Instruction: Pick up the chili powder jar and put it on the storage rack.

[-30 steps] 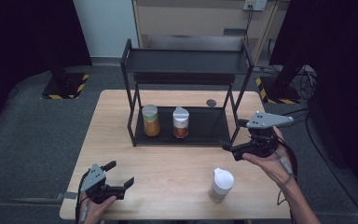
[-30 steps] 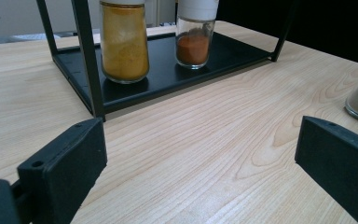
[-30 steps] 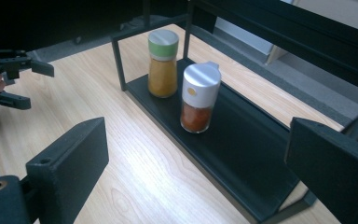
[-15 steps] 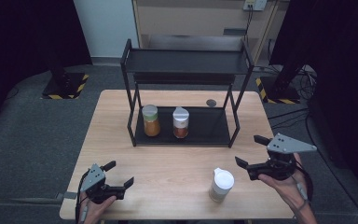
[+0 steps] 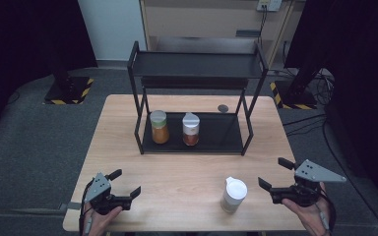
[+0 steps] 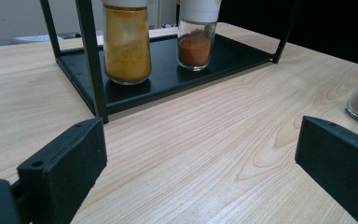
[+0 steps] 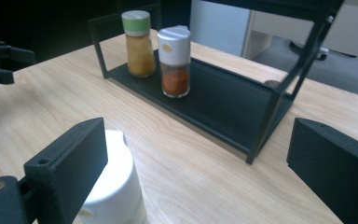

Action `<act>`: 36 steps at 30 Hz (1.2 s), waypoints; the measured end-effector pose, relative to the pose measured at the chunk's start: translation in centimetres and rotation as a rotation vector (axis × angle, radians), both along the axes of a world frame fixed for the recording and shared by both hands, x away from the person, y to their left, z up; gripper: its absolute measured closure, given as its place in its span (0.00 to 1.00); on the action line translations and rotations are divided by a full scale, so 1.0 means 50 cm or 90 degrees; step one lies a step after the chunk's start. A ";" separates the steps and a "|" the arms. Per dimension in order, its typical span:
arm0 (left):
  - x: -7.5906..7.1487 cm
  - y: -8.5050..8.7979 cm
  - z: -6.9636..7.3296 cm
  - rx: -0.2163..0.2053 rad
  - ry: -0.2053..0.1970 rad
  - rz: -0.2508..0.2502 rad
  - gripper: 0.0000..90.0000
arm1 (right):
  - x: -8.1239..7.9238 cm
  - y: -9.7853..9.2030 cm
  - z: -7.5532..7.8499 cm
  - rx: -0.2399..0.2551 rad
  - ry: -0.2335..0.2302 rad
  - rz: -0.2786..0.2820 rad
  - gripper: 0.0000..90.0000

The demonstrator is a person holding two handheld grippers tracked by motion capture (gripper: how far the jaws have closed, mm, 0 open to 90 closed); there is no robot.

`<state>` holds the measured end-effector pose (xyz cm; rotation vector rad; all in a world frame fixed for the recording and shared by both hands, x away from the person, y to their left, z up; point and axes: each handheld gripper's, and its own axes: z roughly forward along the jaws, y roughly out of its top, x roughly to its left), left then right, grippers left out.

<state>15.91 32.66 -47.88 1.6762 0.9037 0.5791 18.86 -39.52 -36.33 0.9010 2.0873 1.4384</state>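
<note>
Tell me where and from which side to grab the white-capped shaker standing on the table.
Grip the white-capped glass shaker around its clear body below the cap, coming in level from its right, where the right tongs already stand open. It stands upright on the wooden table, apart from the black metal rack; the cap looks wider than the glass, so it would probably stop a slip.

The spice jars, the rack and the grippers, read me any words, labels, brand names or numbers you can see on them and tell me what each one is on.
No readable text anywhere.
Green-lidded jar of yellow spice: no label shows.
White-capped jar of red spice: a plain yellowish dot on the cap, no lettering.
White-capped jar on the table: nothing printed that can be seen.
Black rack, left gripper and right gripper: no markings legible.
Yellow-and-black hazard stripes on the floor stand: a pattern, not words.
</note>
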 end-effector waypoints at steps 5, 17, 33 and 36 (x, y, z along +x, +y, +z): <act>0.000 0.001 0.000 -0.001 0.000 0.002 0.01 | -0.007 -0.013 -0.031 0.001 0.011 -0.010 0.06; -0.002 0.000 0.000 0.001 -0.003 0.002 0.01 | -0.021 -0.027 -0.094 0.007 0.033 -0.028 0.06; -0.003 0.001 -0.001 0.001 -0.008 0.002 0.01 | -0.048 -0.042 -0.150 0.010 0.010 -0.057 0.06; -0.003 0.001 0.000 -0.001 -0.007 0.002 0.01 | -0.046 -0.045 -0.155 0.017 0.012 -0.058 0.06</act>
